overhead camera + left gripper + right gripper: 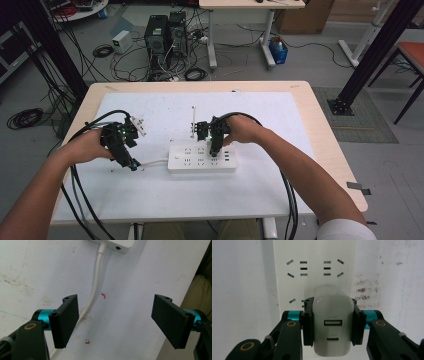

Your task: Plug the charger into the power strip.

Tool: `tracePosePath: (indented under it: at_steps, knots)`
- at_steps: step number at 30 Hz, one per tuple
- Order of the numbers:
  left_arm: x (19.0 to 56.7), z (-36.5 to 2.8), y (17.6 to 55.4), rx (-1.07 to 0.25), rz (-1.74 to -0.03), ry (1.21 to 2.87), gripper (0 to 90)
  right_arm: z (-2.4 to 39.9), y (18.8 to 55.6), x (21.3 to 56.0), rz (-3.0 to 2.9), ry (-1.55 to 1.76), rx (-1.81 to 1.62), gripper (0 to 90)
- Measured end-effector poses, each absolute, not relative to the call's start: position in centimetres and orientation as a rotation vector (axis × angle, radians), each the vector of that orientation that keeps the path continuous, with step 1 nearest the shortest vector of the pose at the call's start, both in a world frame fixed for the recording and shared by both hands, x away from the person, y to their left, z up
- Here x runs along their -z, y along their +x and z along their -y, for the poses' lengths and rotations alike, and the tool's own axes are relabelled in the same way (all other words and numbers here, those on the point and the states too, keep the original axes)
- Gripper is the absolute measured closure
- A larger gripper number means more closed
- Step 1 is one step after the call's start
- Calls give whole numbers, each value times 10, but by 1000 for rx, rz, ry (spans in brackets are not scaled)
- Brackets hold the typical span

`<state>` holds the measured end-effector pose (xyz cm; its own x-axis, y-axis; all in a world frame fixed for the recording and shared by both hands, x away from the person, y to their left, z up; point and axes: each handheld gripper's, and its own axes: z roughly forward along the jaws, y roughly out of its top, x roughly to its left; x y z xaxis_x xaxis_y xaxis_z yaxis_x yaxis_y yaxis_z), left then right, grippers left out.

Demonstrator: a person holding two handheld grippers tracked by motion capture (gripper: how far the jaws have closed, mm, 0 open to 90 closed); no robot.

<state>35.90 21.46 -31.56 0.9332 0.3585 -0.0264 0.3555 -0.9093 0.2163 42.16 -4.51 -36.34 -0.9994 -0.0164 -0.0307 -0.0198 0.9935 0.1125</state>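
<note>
The white USB charger [333, 326] is sitting clamped between the pads of the right tongs [333, 325], its port face turned toward the camera and its far end pointing down at the white power strip [202, 158] — it is hovering at, or just touching, the sockets near the strip's right half; whether its prongs are entering the slots I cannot tell, since the charger body is hiding them. The strip is lying across the middle of the table [150, 200], with its white cord [93, 287] running off its left end.

The left tongs [120, 320] are standing apart with nothing between them, hanging over the cord just beside the strip's left end and not pressing on anything.

Judging from this, the main risk is misalignment: if the prongs are meeting the strip's face beside the slots, a downward push could skid the unbraced strip across the table or twist the charger within the pads. A tilted charger could also jam halfway in — the smooth, glossy shell is giving the pads little to bite on.
</note>
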Motion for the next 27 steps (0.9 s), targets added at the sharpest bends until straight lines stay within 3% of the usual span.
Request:
tracePosePath:
  at_steps: [6,18,27]
  knots:
    - [314,-213,358,-27,-535,2867,223,50,429,365,-3151,19,-231,629]
    - [314,-213,360,-23,-542,2861,222,44,409,367,-3030,-86,-157,628]
    - [316,-211,361,-26,-532,2855,223,49,434,368,-3185,27,-235,628]
